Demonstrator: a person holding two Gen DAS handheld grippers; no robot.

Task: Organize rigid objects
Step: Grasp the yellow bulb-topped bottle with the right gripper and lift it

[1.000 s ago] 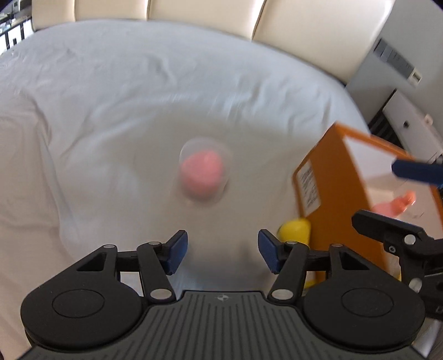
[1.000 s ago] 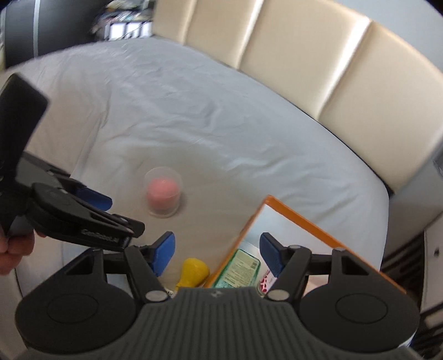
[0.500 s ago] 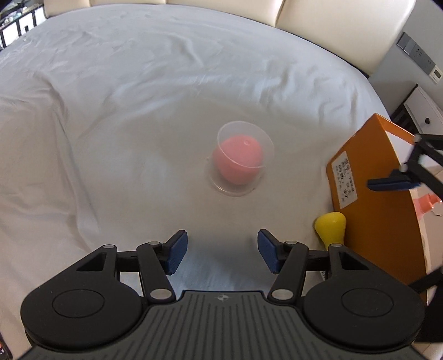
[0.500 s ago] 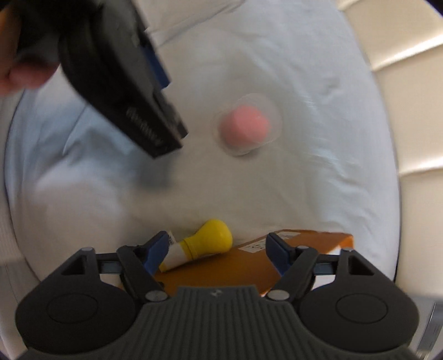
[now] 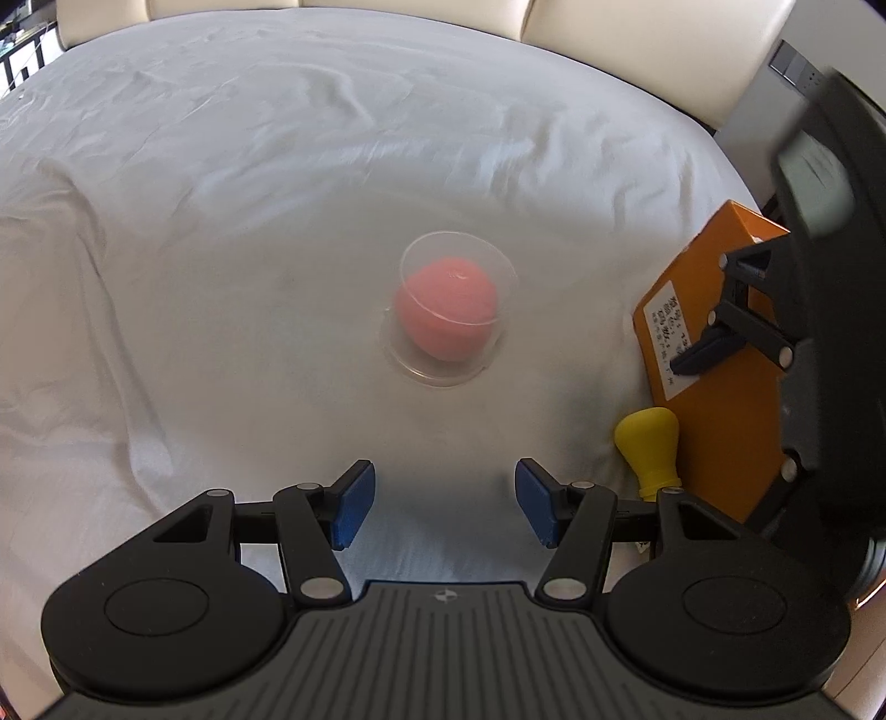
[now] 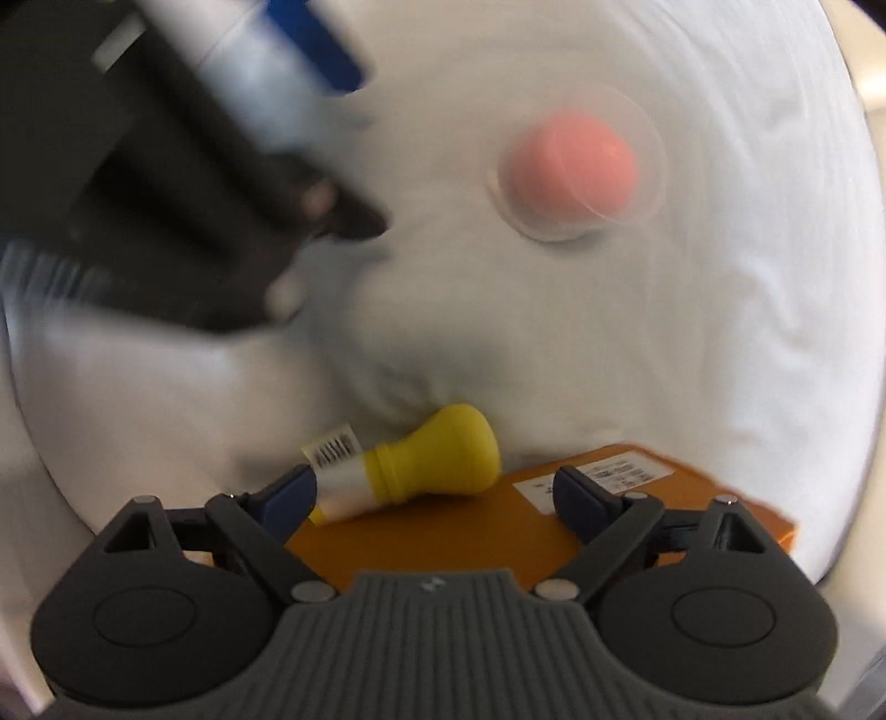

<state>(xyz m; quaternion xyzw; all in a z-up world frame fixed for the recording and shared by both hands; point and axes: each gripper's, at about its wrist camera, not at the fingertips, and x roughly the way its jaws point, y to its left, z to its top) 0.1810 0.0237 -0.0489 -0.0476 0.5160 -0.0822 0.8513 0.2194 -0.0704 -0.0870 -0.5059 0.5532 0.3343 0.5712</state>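
Note:
A clear plastic cup with a pink ball inside [image 5: 447,315] stands on the white sheet, ahead of my left gripper [image 5: 444,507], which is open and empty. It also shows blurred in the right wrist view [image 6: 576,171]. A yellow-capped tube [image 5: 649,443] lies beside the orange box [image 5: 714,399] at the right. In the right wrist view the tube [image 6: 421,462] lies against the box [image 6: 498,531], just ahead of my open, empty right gripper [image 6: 437,490]. The right gripper's body [image 5: 819,332] hangs over the box.
The white sheet [image 5: 221,221] covers a round bed with a cream padded headboard [image 5: 637,50] behind. A nightstand and wall [image 5: 775,99] sit past the bed's right edge. The left gripper's body [image 6: 166,183] appears blurred at the upper left of the right wrist view.
The left gripper has moved closer to the cup. The right gripper has swung down over the orange box, bringing the yellow tube close to its fingers.

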